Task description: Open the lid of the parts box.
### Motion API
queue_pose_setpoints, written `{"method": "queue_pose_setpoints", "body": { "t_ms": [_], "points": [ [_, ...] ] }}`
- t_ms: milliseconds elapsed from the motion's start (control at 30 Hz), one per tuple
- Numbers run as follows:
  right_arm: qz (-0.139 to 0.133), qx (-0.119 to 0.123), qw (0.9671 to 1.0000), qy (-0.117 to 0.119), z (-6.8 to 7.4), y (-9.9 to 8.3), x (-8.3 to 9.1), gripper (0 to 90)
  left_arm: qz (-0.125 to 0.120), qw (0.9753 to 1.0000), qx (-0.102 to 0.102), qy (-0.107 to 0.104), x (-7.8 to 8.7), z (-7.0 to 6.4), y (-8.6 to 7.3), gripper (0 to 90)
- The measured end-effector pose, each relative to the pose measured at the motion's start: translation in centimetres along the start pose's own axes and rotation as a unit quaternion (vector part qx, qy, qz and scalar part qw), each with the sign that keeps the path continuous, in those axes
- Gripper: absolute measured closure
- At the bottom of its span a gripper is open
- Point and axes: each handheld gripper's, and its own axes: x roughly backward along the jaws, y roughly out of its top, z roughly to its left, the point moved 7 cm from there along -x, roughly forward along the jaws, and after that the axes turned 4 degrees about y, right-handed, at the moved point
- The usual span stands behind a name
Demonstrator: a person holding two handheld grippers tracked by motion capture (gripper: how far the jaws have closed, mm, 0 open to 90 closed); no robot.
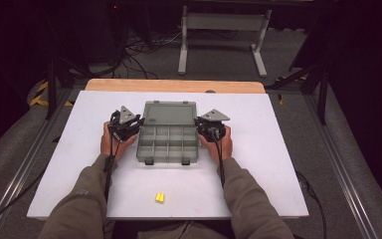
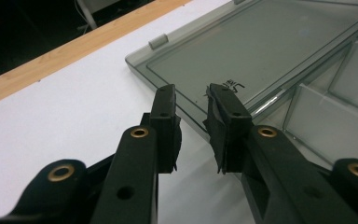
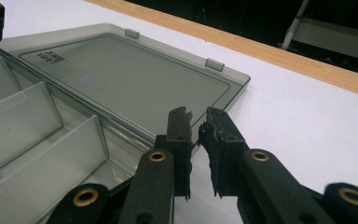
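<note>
Both tools, left (image 1: 138,121) and right (image 1: 198,122), sit released with narrow gaps beside the open box (image 1: 168,133) on the surface (image 1: 258,164).

Small dark print on organizer box lid (image 3: 121,77), too blurred to read.

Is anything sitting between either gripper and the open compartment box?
Nothing visible does. The left gripper and right gripper flank the compartment box at its hinge line, jaws slightly parted by the lid edges. The yellow pieces lie well clear, near the person.
</note>
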Motion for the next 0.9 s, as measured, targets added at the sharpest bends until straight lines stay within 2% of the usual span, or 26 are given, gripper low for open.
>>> {"method": "queue_pose_setpoints", "body": {
  "t_ms": [167,300,367,633,733,800,867,900],
  "points": [
    [0.001,0.003,1.0,-0.007,-0.1,0.0,0.1,74.8,0.0,1.0,0.002,0.002,0.3,0.1,0.1,71.1],
    [-0.003,-0.007,0.9999,-0.013,-0.4,0.0,0.4,67.3,-0.015,0.9998,0.01,-0.006,0.7,0.1,0.4,69.9],
    [-0.012,-0.011,0.9997,-0.017,-0.6,0.2,0.7,66.6,-0.023,0.9997,0.009,-0.007,1.0,0.0,0.7,69.5],
    [-0.03,-0.002,0.9994,-0.016,-0.5,1.0,1.9,62.0,-0.055,0.9983,0.013,-0.014,2.7,-0.1,1.6,68.2],
    [-0.043,0.0,0.9991,-0.002,-0.3,1.3,2.5,60.0,-0.06,0.9981,0.003,-0.013,3.4,-0.1,1.7,67.5],
    [-0.054,0.002,0.9984,0.02,0.1,1.2,2.9,58.9,-0.066,0.9976,-0.007,-0.018,4.0,-0.3,1.8,66.8],
    [-0.06,0.011,0.9976,0.033,0.6,1.3,3.3,58.2,-0.067,0.9975,-0.01,-0.019,4.2,-0.4,1.8,66.1],
    [-0.068,0.022,0.9968,0.035,0.9,1.5,3.7,58.2,-0.069,0.9972,-0.021,-0.021,4.7,-0.8,1.8,65.9]
  ]
}}
